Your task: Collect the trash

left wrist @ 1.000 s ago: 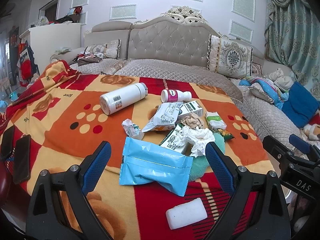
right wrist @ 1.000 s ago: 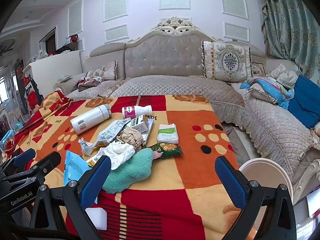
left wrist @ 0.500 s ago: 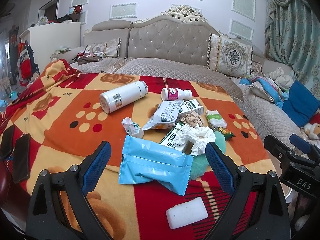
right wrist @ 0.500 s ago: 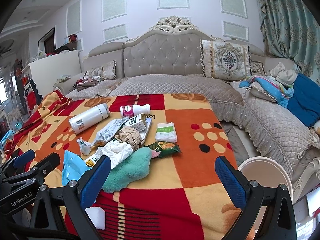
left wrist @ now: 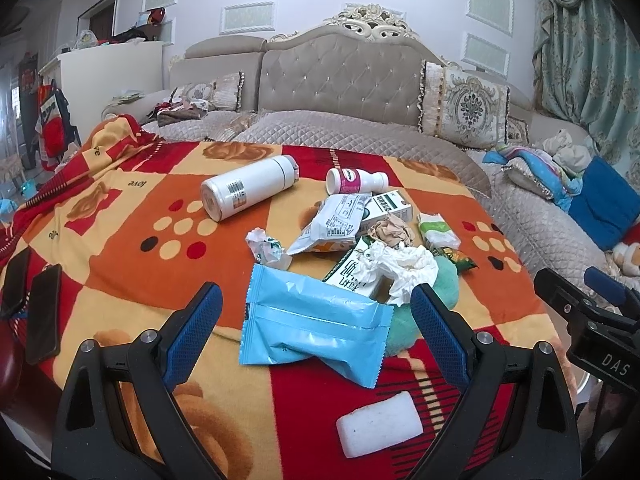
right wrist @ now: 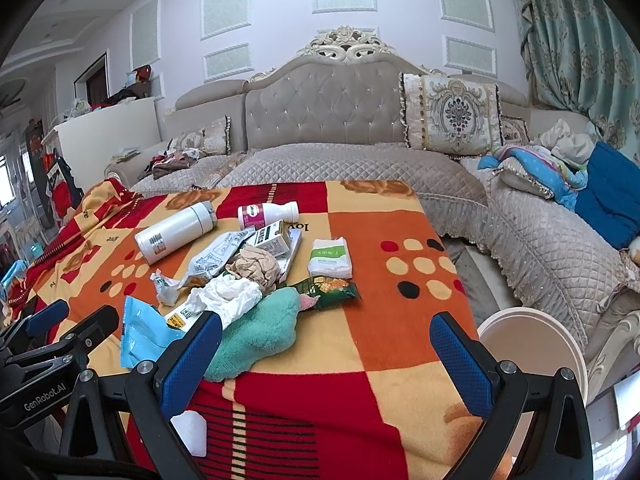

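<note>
Both pairs of blue-padded fingers stand wide apart and hold nothing; the left gripper [left wrist: 316,312] hangs over the near edge of the blanket [left wrist: 120,216], its fingers either side of a light blue wrapper [left wrist: 312,326] that lies flat below them; the right gripper [right wrist: 326,340] hovers further right, above bare blanket beside the pile.

Just behind the blue wrapper the trash sits heaped together: a crumpled white tissue [left wrist: 404,266] on a green-and-white carton [left wrist: 348,274], a brown paper ball [left wrist: 390,232], a silver snack bag [left wrist: 332,224], a small twisted wrapper [left wrist: 266,248] and a green snack packet [right wrist: 328,288]; a teal cloth [right wrist: 260,330] lies under the near side of the heap; a tissue pack [right wrist: 330,258] rests just right of it.

Further back a white flask [left wrist: 248,192] and a pink-labelled bottle [left wrist: 356,182] lie on their sides; a white block [left wrist: 380,424] lies near the front edge; two phones [left wrist: 42,312] lie at the left edge; a white bin [right wrist: 532,344] stands on the floor off the right corner.
</note>
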Motion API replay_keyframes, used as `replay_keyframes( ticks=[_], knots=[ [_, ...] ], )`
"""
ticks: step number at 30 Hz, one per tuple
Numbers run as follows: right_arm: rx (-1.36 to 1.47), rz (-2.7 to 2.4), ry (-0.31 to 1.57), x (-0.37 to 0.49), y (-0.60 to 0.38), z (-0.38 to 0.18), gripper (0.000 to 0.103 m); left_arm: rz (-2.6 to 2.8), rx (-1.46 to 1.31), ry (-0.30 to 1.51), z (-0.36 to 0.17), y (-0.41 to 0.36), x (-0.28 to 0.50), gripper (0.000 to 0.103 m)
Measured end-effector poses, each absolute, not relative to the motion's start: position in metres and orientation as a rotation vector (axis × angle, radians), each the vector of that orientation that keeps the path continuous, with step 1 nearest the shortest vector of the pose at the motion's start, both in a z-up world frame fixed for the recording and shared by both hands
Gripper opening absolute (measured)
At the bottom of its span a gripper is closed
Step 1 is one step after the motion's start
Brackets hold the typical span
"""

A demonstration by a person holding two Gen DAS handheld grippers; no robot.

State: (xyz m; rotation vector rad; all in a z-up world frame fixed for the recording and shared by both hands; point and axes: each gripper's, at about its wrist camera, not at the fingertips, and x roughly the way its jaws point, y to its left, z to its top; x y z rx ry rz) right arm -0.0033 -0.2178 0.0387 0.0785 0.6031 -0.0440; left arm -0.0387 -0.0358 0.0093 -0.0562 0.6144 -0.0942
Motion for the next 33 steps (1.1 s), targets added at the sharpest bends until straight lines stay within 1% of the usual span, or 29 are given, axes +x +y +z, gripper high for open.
replay_keyframes(
  ticks=[21, 24, 27, 33],
  knots=[
    [0.057, -0.009, 0.678, 0.009, -0.211, 0.025, 0.103, -0.092, -0.061, 0.664, 0.003, -0.027, -0.026, 0.095],
    [0.063, 0.012, 0.721, 0.015, -0.211, 0.017, 0.103, -0.101, -0.045, 0.686, -0.002, -0.020, -0.025, 0.095],
    [0.074, 0.038, 0.757, 0.019, -0.212, 0.010, 0.103, -0.154, -0.032, 0.749, -0.011, -0.010, -0.020, 0.095],
    [0.110, 0.113, 0.778, 0.030, -0.210, 0.004, 0.103, -0.205, -0.029, 0.817, -0.018, 0.006, -0.016, 0.095]
  ],
)
